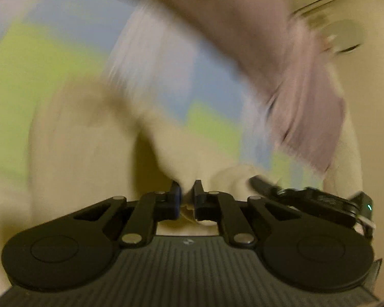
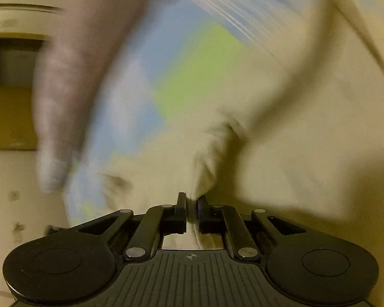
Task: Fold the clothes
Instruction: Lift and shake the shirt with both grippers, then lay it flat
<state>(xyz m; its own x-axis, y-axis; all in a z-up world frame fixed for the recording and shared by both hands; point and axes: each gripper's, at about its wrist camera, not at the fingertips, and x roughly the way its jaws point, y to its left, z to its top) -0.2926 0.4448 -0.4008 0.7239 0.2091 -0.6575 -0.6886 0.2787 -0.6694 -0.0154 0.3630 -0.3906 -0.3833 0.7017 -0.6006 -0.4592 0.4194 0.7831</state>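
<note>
Right now I have both claws nearly closed: my left claw [image 1: 187, 194] and right claw [image 2: 191, 204] each pinch the cream garment [image 1: 89, 138], blurred.

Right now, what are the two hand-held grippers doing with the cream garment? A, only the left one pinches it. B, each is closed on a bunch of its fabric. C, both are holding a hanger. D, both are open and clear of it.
B: in each wrist view the jaws are nearly together with cloth of the cream garment gathered between them, at the left hand-held gripper and the right hand-held gripper.
</note>
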